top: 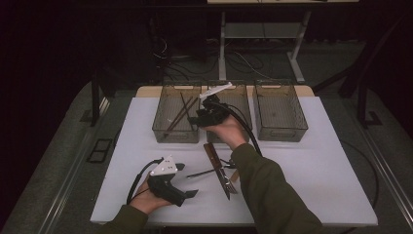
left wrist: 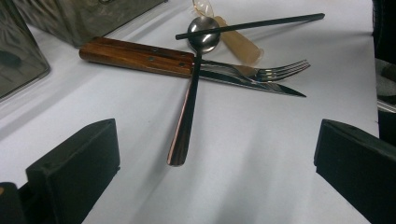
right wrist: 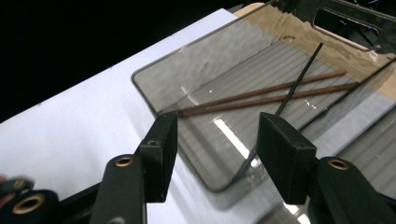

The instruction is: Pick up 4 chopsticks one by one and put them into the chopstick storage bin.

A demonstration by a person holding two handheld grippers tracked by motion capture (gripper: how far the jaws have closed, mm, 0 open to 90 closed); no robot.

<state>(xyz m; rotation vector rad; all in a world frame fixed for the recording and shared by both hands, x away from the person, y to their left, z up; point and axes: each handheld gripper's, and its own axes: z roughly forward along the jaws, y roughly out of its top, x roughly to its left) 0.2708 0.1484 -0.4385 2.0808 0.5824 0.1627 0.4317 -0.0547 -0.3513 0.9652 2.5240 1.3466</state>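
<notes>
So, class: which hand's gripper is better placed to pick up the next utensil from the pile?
Left. The left gripper sits open, facing the metal spoon nearby; the right gripper hangs over the smoky plastic bin.

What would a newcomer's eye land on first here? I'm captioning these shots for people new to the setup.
Probably the crossed cutlery pile at the table's middle: a wood-handled knife, fork, spoon and one black chopstick. Next, the right gripper with open fingers over the left bin, which holds chopsticks.
</notes>
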